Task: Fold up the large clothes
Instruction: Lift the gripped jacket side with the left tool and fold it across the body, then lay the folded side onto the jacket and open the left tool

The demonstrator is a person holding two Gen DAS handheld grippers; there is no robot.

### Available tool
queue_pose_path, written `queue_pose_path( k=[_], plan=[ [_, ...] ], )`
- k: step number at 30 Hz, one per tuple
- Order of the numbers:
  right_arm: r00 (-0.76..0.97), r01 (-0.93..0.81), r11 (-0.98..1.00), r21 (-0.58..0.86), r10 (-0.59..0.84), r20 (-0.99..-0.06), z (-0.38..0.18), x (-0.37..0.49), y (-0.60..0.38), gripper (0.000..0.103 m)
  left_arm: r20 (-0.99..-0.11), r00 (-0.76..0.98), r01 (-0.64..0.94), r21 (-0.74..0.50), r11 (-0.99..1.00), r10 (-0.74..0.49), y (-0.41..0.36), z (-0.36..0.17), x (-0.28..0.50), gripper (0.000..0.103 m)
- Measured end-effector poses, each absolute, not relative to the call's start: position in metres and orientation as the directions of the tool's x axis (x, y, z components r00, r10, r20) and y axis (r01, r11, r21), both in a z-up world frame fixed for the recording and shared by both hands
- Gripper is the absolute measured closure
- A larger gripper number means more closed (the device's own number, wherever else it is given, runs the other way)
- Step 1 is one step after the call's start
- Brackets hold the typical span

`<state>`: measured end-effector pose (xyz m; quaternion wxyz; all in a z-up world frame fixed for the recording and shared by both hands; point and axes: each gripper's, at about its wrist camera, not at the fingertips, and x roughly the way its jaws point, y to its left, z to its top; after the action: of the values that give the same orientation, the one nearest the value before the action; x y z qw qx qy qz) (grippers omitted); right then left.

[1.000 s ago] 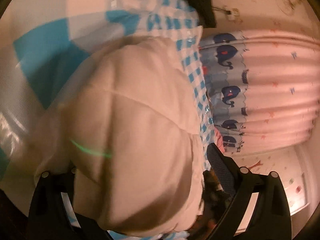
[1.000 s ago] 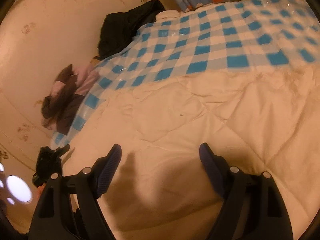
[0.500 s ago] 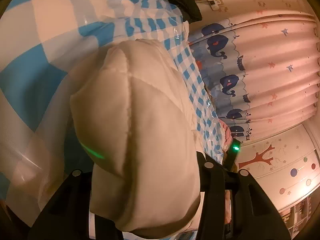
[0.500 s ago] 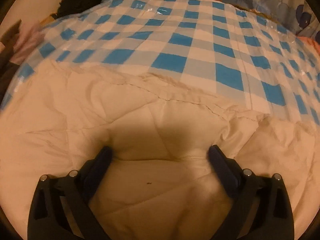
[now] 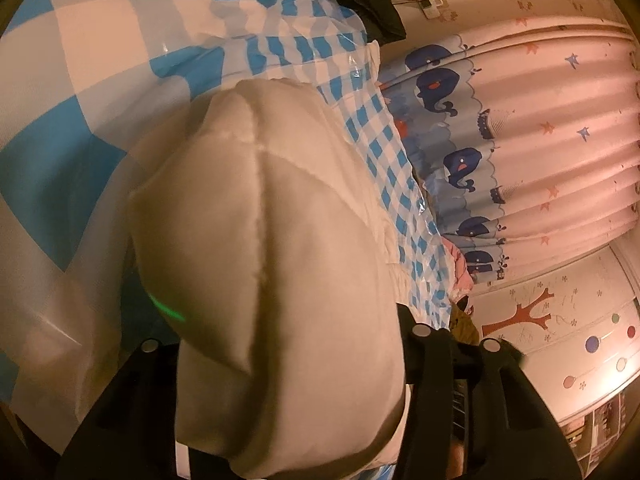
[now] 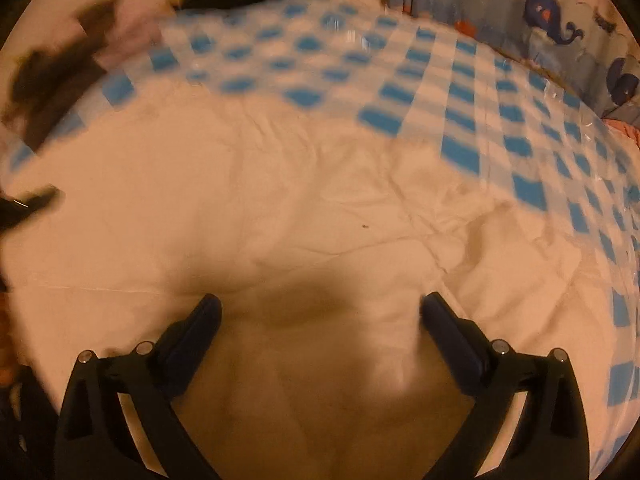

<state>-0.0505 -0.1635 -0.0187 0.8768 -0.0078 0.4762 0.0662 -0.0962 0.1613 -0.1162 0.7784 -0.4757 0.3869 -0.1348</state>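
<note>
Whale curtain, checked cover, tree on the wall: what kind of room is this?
Probably a child's bedroom. A whale-print curtain hangs beside a bed under a blue checked cover, and the wall carries a tree sticker. A cream quilted garment lies on the bed.

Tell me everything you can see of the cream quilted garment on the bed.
The cream quilted garment is puffy, padded fabric with stitched seams forming panels. It looks soft and wrinkled. Most of it lies spread on the blue-checked bed cover. One bunched part is clamped in the left gripper and lifted above the cover. The right gripper is open, with its fingers down at the fabric's surface.
</note>
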Motion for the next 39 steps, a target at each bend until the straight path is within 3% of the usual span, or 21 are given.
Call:
queue_pose_path(
  k=[4,7,9,13,17,20,22,23,24,27,30,34,36,39],
  plan=[
    [0.509,-0.166,0.986,-0.026,0.063,-0.858,-0.061,-0.060,-0.144,0.006,-0.474,0.676,-0.136,-0.833,0.536,-0.565,0.155,-0.110,-0.097,0.062],
    [0.472,-0.156,0.988,0.009,0.083,-0.878,-0.050,-0.057,-0.148,0.006,-0.469,0.693,-0.095,-0.812,0.576,-0.547,0.146,-0.093,-0.102,0.063],
    [0.535,-0.152,0.988,0.011,0.091,-0.840,-0.033,-0.067,-0.148,0.006,-0.466,0.698,-0.064,-0.797,0.600,-0.544,0.142,-0.080,-0.104,0.064],
    [0.524,-0.182,0.983,-0.030,0.071,-0.849,-0.062,-0.070,-0.135,0.006,-0.469,0.701,-0.003,-0.754,0.657,-0.536,0.124,-0.060,-0.106,0.064],
    [0.447,-0.181,0.979,0.089,0.163,-0.880,-0.038,-0.055,-0.152,0.006,-0.459,0.720,0.060,-0.706,0.705,-0.520,0.110,-0.036,-0.113,0.064],
    [0.494,-0.096,0.900,0.426,0.414,-0.764,-0.010,-0.034,-0.194,0.006,-0.465,0.723,0.086,-0.674,0.734,-0.511,0.102,-0.024,-0.115,0.064],
    [0.460,-0.029,0.567,0.823,0.739,-0.493,-0.026,-0.004,-0.227,0.006,-0.466,0.728,0.104,-0.651,0.752,-0.503,0.095,-0.017,-0.117,0.064],
    [0.448,0.036,0.363,0.931,0.827,-0.340,-0.045,0.012,-0.237,0.006,-0.465,0.730,0.109,-0.644,0.757,-0.501,0.094,-0.015,-0.118,0.064],
    [0.450,0.078,0.267,0.961,0.850,-0.273,-0.061,0.027,-0.240,0.006,-0.464,0.732,0.116,-0.636,0.763,-0.499,0.092,-0.013,-0.119,0.064],
    [0.468,0.192,0.255,0.948,0.825,-0.317,-0.096,0.058,-0.242,0.006,-0.463,0.736,0.142,-0.607,0.782,-0.493,0.084,-0.007,-0.120,0.064],
    [0.444,0.217,0.368,0.904,0.788,-0.427,-0.107,0.082,-0.234,0.007,-0.471,0.734,0.165,-0.573,0.803,-0.488,0.076,-0.005,-0.117,0.064],
    [0.466,0.153,0.305,0.940,0.817,-0.341,-0.078,0.066,-0.247,0.007,-0.466,0.738,0.203,-0.536,0.820,-0.487,0.067,0.005,-0.119,0.064],
    [0.481,0.128,0.333,0.934,0.803,-0.352,-0.063,0.046,-0.258,0.007,-0.464,0.741,0.223,-0.511,0.830,-0.485,0.060,0.010,-0.122,0.064],
    [0.490,0.095,0.643,0.760,0.634,-0.598,-0.034,0.013,-0.269,0.007,-0.458,0.745,0.251,-0.481,0.840,-0.484,0.046,0.020,-0.129,0.064]
  ],
)
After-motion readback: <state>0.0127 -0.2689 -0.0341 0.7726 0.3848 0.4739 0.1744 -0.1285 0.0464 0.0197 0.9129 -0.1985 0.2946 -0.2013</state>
